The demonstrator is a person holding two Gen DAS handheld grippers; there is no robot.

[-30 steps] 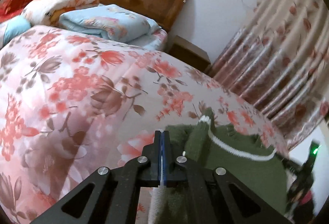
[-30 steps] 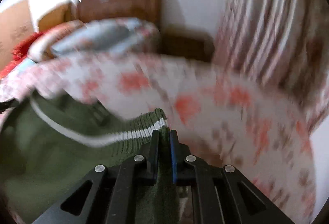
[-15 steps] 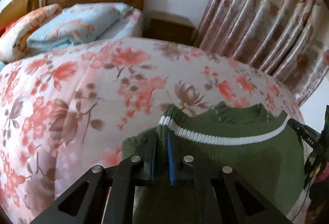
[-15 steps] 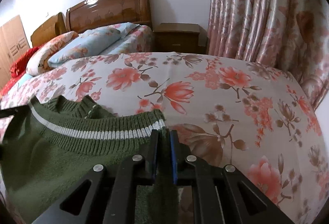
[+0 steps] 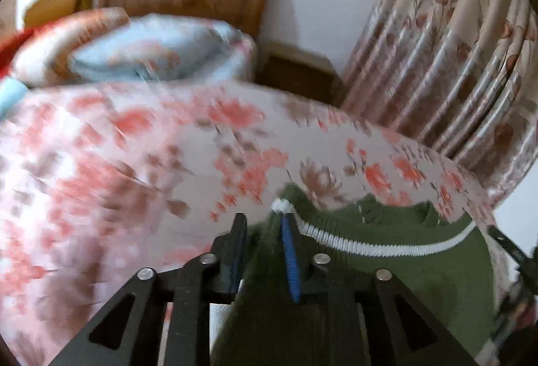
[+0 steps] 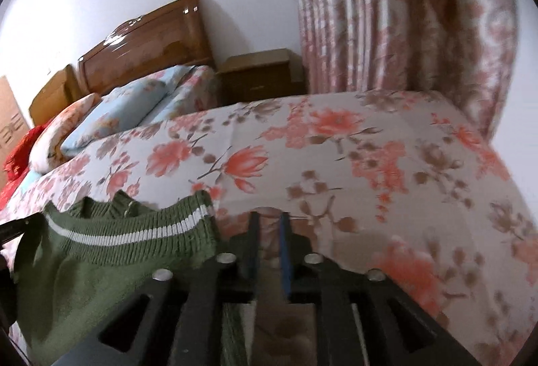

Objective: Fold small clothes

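A small green knit sweater (image 5: pixel 396 268) with a white stripe lies on the floral bedspread (image 5: pixel 117 171). My left gripper (image 5: pixel 264 225) is open; the sweater's left corner sits between its spread fingers. In the right wrist view the sweater (image 6: pixel 111 251) lies to the left of my right gripper (image 6: pixel 269 221). That gripper is open by a narrow gap with only bedspread (image 6: pixel 386 164) showing between its fingers. The sweater's lower part is hidden under both grippers.
A wooden headboard (image 6: pixel 148 40) and pillows (image 6: pixel 124 107) are at the bed's far end. A wooden nightstand (image 6: pixel 259 73) stands beside floral curtains (image 6: pixel 403 13) on the right. The bed's right edge drops off near the curtains.
Both grippers were shut on the sweater's top corners; now both have opened. The right gripper has shifted right, off the sweater. The left view is blurred by motion.
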